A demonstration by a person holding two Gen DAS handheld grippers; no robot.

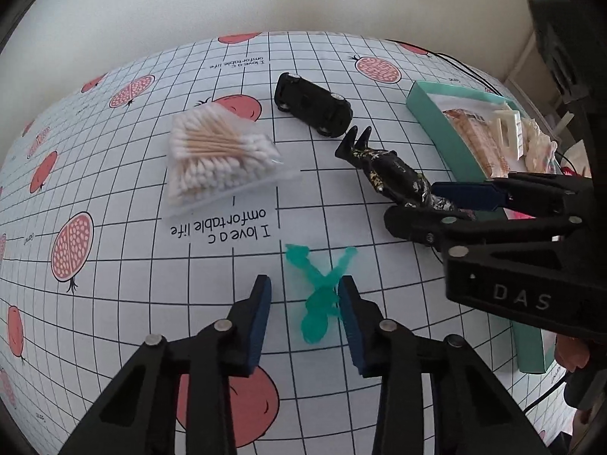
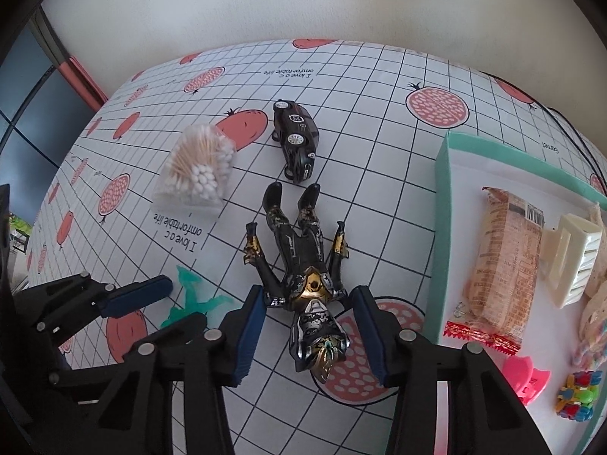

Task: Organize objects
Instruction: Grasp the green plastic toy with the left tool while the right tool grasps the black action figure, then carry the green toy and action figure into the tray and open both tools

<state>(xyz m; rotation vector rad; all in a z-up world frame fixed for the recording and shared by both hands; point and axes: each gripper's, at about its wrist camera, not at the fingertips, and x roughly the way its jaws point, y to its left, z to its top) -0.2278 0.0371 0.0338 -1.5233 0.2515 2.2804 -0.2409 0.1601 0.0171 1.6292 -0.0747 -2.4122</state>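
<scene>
A translucent green toy figure (image 1: pixel 320 295) lies on the gridded tablecloth between the fingers of my left gripper (image 1: pixel 305 284), which is open; the right pad sits close against the figure. A black and gold action figure (image 2: pixel 303 261) lies on its back, head toward the right wrist camera. My right gripper (image 2: pixel 309 295) is open and straddles its head and chest. In the left wrist view the right gripper (image 1: pixel 432 206) shows around the black figure (image 1: pixel 394 174). In the right wrist view the left gripper (image 2: pixel 176 305) brackets the green figure (image 2: pixel 189 297).
A black toy car (image 1: pixel 313 104) (image 2: pixel 297 140) and a bag of cotton swabs (image 1: pixel 220 155) (image 2: pixel 197 167) lie farther back. A teal box (image 1: pixel 436 121) (image 2: pixel 440 227) on the right holds a snack packet (image 2: pixel 504 254), a white clip (image 2: pixel 573 258), a pink clip (image 2: pixel 525 377) and small toys.
</scene>
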